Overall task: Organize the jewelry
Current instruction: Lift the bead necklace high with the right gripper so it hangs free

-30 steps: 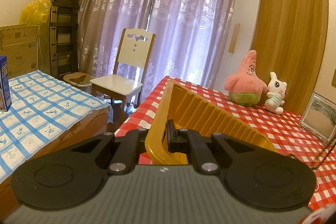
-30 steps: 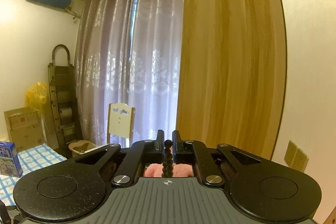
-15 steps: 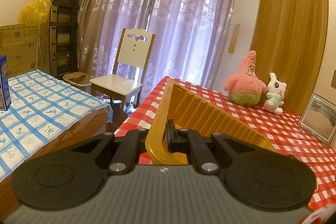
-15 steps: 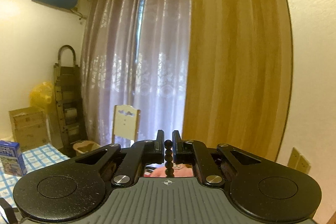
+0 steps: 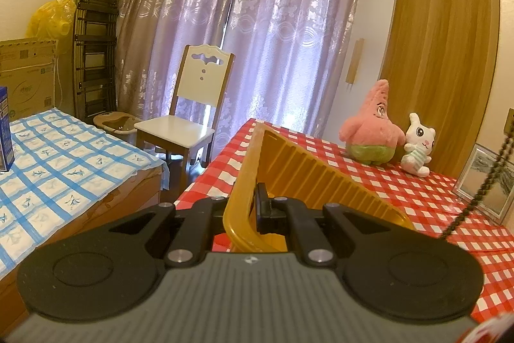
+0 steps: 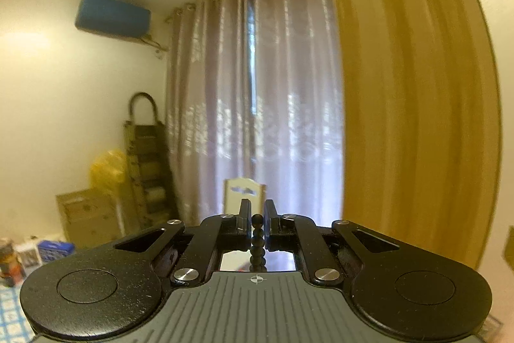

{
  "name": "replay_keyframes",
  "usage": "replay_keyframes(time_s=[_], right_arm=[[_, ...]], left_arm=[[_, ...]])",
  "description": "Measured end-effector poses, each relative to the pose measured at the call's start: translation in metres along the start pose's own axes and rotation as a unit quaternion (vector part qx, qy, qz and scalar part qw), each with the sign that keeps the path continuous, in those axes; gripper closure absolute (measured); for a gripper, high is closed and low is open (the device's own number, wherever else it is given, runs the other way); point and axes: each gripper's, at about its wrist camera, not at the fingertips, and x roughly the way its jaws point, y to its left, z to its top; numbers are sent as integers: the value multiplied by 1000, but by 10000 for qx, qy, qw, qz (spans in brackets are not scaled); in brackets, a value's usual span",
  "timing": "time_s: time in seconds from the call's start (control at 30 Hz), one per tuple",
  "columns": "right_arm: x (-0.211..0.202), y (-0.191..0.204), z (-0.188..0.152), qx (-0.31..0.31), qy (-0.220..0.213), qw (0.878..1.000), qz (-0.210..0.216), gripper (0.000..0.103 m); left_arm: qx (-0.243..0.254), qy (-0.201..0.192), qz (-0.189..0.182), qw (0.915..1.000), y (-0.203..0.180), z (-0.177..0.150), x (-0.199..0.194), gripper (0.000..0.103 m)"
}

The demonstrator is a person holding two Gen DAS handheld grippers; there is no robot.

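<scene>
Our left gripper (image 5: pixel 249 208) clamps the yellow basket (image 5: pixel 308 169) rim above the checkered table (image 5: pixel 401 192); our right gripper (image 6: pixel 257 222) pinches the raised bead necklace (image 6: pixel 257 241). Plush toys (image 5: pixel 372 127) sit behind.

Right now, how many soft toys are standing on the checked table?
2. The pink star toy stands at the far side of the table, and the white rabbit toy leans against its right side. Others may be hidden behind the yellow basket.

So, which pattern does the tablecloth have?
Red and white checks; the tablecloth shows best in the left wrist view.
</scene>
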Motion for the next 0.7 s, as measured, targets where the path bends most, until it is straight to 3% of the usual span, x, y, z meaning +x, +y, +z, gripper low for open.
replay_keyframes(time_s=[0.5, 0.7], right_arm=[[60, 39, -18, 303, 345, 9956, 821, 96], [64, 48, -3, 354, -24, 9935, 1086, 96]], left_arm=[[-13, 0, -26, 10000, -2, 2, 0, 97], [-4, 0, -33, 10000, -2, 2, 0, 97]])
